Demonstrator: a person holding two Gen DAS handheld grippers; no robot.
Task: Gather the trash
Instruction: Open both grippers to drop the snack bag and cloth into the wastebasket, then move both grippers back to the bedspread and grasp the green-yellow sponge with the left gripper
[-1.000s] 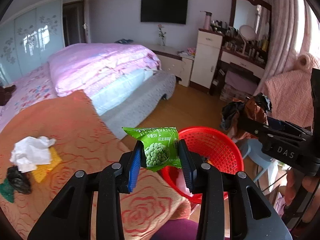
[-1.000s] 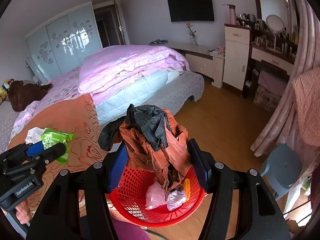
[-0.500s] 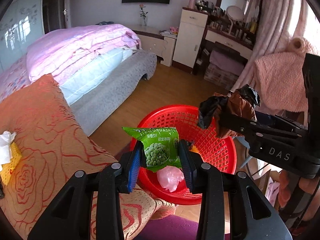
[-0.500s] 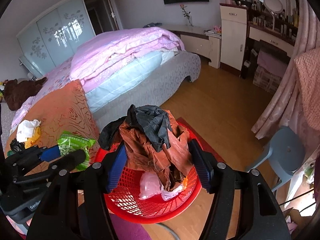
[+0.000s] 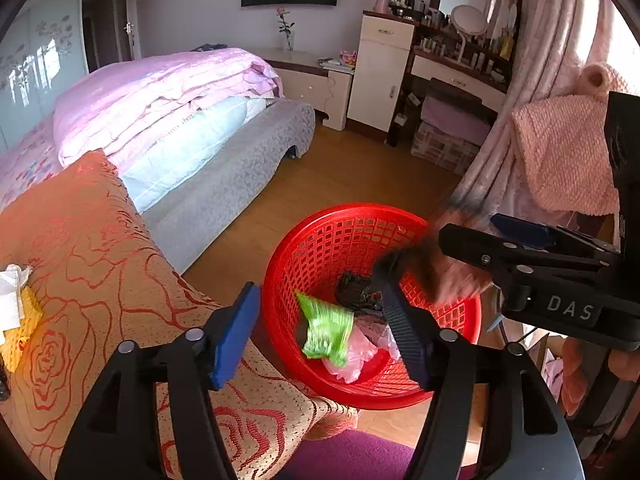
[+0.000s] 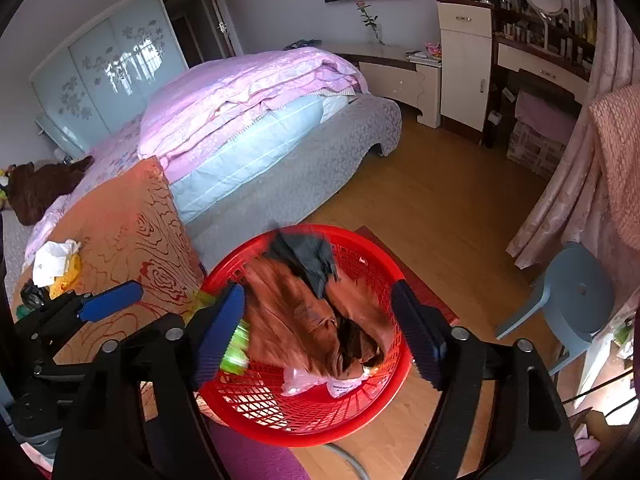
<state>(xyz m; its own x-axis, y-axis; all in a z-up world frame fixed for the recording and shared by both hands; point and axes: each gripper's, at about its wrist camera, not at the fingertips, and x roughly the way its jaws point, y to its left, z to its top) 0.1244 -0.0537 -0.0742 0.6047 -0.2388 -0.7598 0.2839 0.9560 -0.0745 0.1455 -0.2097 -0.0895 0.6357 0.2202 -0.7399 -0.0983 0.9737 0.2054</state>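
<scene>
Both the left gripper [image 5: 320,332] and right gripper [image 6: 320,332] are opening their jaws, the green packet [image 5: 326,330] and brown wrapper [image 6: 308,312] seemingly dropping free into the red basket [image 5: 320,236], while tissue [image 6: 52,260] remains near the bed's edge

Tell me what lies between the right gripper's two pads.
In the right wrist view, the right gripper is opening; the blurred brown wrapper lies between its pads, apart from both, above the red basket.

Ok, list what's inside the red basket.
Red basket holds a green snack packet, pink plastic bag, and brown and black wrappers. Anything beneath them is covered.
</scene>
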